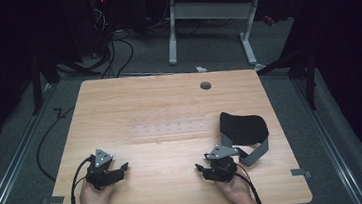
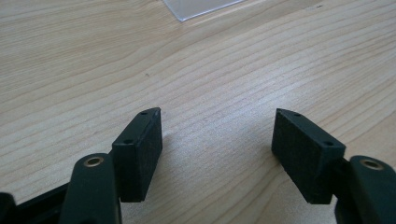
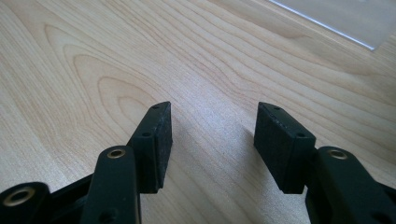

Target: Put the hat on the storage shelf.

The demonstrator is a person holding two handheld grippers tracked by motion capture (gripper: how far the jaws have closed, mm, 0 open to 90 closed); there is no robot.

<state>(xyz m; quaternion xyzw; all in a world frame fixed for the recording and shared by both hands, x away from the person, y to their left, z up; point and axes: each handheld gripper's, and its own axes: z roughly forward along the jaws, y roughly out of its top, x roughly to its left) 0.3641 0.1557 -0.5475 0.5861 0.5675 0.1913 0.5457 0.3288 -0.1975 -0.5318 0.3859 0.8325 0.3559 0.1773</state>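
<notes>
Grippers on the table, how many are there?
2. The left gripper rests near the table's front left; the right gripper rests near its front right, beside the black pad with a grey strap. Both have jaws open.

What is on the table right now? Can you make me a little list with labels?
table: light wooden table with a round grey hole cap near the far edge
middle: clear plastic sheet lying flat
right side: black eye mask with a grey strap
left gripper: open, holding nothing, over bare wood
right gripper: open, holding nothing, near the mask's strap
</notes>
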